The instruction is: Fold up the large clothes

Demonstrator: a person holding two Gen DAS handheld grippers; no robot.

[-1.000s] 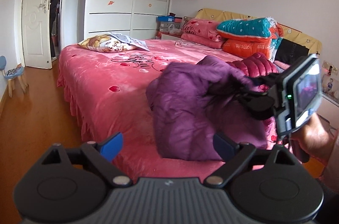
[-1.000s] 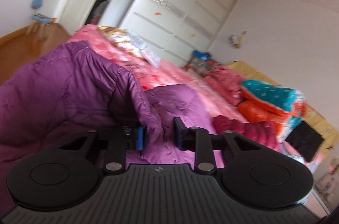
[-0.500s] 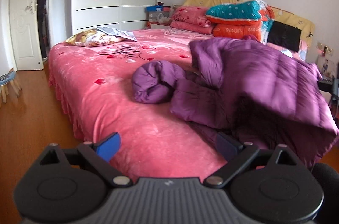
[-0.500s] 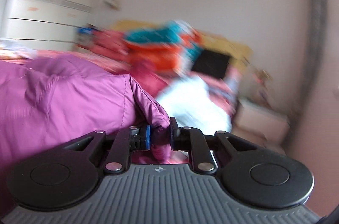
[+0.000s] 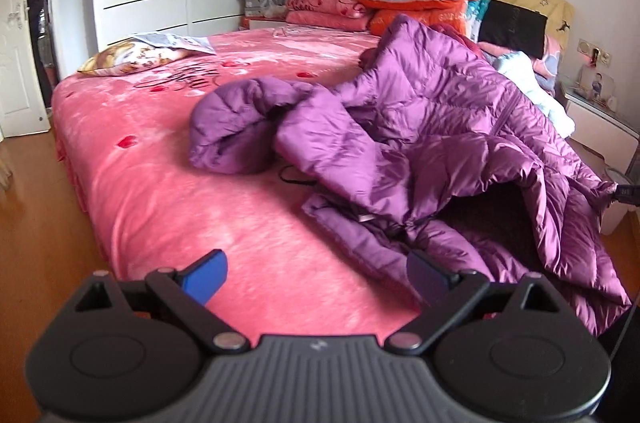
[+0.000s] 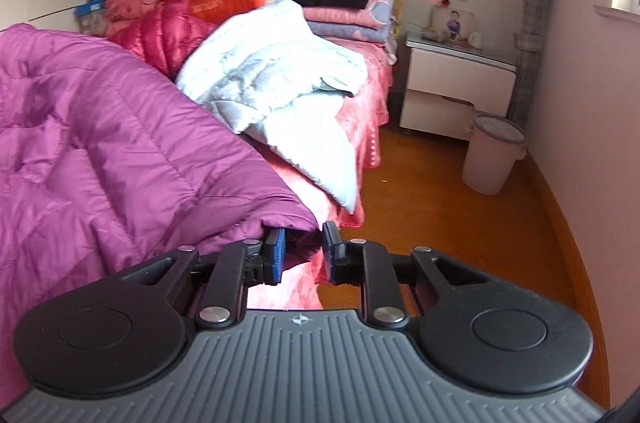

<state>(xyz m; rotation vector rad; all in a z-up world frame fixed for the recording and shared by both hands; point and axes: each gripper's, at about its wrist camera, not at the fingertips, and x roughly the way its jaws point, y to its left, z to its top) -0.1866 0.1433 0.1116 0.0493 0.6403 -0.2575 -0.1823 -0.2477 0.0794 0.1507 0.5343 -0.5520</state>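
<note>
Purple quilted down coat (image 5: 440, 127) lies rumpled on the pink plush bedspread (image 5: 168, 191), just ahead and to the right of our left claw (image 5: 316, 277), whose blue pads stand wide over bare bedspread. Our right claw (image 6: 303, 251) is opening, narrow, the coat's hem (image 6: 288, 219) just above and beyond its pads, unpinched.

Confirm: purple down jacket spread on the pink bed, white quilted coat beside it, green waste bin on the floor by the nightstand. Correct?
One error: the waste bin is pale pink, not green, as the right wrist view shows. The rest holds: the purple down jacket lies on the pink bed, the white quilted coat beside it, and the bin stands by the nightstand.
</note>
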